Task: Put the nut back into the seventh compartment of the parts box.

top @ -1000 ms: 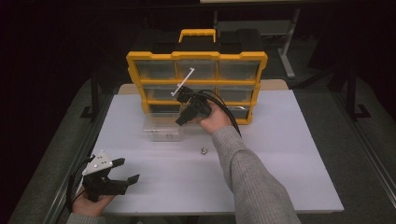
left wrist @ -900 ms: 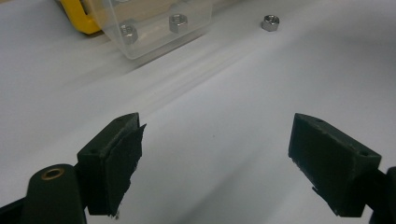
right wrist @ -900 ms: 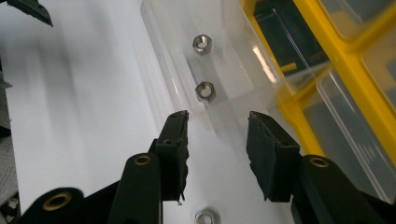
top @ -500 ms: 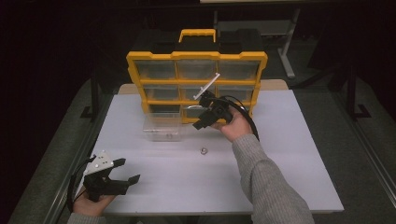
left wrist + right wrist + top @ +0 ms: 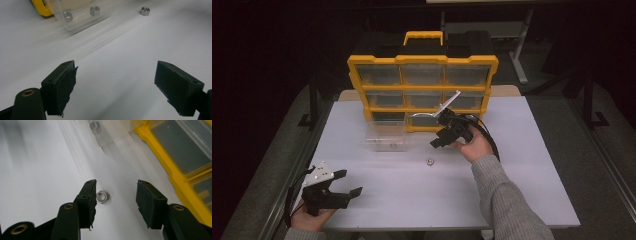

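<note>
A small metal hex nut (image 5: 430, 161) (image 5: 102, 196) (image 5: 145, 11) lies loose on the white table. My right gripper (image 5: 443, 136) (image 5: 116, 191) hangs open just behind and right of it; in the right gripper view the nut sits beside the left jaw's tip. A clear plastic drawer (image 5: 386, 139) (image 5: 82, 13) stands pulled out in front of the yellow organizer (image 5: 422, 92), with nuts inside. My left gripper (image 5: 348, 184) (image 5: 115, 85) rests open near the table's front left corner, nothing between its jaws.
The yellow organizer with clear drawers and a handle stands at the table's back (image 5: 175, 157). The white tabletop (image 5: 512, 190) spreads wide to the right and front. Dark floor and a table leg frame lie beyond the edges.
My right gripper has moved away from the organizer's front, rightward then down toward the loose nut on the table. The left gripper has stayed in place.
</note>
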`<action>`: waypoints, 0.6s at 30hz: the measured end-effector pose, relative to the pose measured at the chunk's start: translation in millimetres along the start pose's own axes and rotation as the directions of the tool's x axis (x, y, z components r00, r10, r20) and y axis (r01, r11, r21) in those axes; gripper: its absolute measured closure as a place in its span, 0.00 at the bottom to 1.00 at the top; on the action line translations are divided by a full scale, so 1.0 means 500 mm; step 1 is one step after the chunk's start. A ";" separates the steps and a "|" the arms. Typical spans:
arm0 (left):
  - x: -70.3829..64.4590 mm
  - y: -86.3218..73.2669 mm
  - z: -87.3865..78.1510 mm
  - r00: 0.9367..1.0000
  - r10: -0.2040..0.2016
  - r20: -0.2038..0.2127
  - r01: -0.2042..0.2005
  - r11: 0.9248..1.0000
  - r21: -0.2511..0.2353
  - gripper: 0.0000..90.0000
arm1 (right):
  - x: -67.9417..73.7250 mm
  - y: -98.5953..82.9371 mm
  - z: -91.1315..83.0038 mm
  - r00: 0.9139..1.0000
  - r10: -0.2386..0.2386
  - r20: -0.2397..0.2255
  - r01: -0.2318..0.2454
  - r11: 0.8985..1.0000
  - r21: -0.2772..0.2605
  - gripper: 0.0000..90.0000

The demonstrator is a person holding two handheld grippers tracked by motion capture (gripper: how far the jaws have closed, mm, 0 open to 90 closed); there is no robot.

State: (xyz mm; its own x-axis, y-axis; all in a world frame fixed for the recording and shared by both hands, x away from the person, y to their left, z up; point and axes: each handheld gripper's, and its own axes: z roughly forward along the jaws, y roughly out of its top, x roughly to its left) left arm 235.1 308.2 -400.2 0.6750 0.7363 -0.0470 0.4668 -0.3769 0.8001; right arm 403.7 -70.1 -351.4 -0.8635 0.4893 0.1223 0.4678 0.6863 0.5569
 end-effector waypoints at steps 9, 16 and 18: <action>0.000 0.001 -0.001 1.000 0.007 -0.003 -0.007 1.000 0.007 0.19 | 0.004 -0.027 0.023 1.000 0.025 -0.010 -0.025 1.000 0.011 0.52; 0.002 0.001 0.000 1.000 0.014 -0.003 -0.014 1.000 0.011 0.19 | 0.009 -0.045 0.047 1.000 0.022 -0.013 -0.022 0.999 0.031 0.51; 0.002 0.001 0.000 1.000 0.014 -0.002 -0.014 1.000 0.011 0.19 | 0.010 -0.049 0.056 1.000 0.018 -0.013 -0.017 0.999 0.038 0.51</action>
State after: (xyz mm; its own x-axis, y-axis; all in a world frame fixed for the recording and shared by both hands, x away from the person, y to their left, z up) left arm 236.0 308.8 -400.0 0.6798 0.7325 -0.0346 0.4640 -0.3931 0.7938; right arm 393.2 -69.2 -387.5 -0.8573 0.4947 0.1426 0.4896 0.6976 0.5232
